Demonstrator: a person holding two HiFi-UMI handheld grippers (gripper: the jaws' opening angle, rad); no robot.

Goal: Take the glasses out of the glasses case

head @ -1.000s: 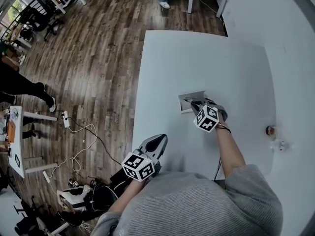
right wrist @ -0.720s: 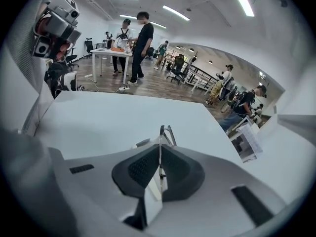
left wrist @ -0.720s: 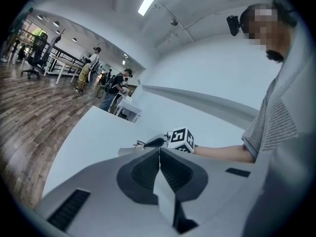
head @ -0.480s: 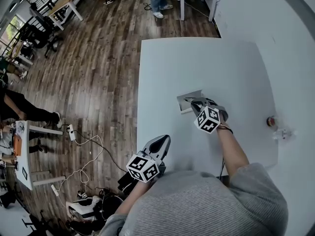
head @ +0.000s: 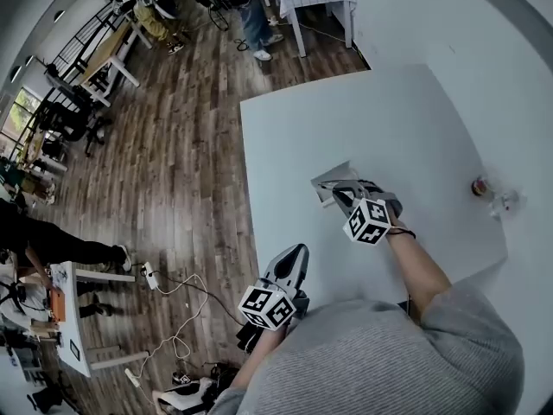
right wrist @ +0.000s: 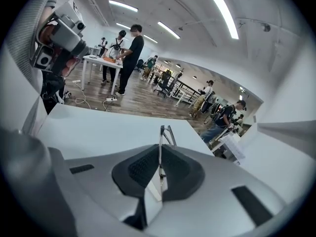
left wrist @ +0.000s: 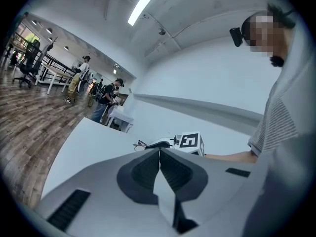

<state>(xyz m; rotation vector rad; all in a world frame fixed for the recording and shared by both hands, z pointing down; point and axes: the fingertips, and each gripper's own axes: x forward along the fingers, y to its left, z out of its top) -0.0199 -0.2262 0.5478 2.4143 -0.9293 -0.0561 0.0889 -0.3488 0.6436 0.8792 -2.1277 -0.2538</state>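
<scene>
The glasses case (head: 328, 176) lies open near the middle of the white table (head: 380, 119), a small pale grey box. My right gripper (head: 344, 191) sits at the case's near edge. In the right gripper view its jaws (right wrist: 160, 152) are shut on a thin metal part of the glasses (right wrist: 167, 131), which sticks out past the tips. The left gripper view shows the glasses (left wrist: 141, 144) as thin wire at the tip of the right gripper. My left gripper (head: 298, 252) hangs at the table's near left edge, shut and holding nothing (left wrist: 159, 156).
A small red object (head: 479, 186) and a clear item (head: 505, 201) sit at the table's right side by the wall. The table's left edge drops to a wooden floor (head: 173, 162). People and other tables stand far off.
The head view has swung, so the table sits more tilted in the picture. My right gripper stays at the case. My left gripper has drifted slightly along the table's near edge.
</scene>
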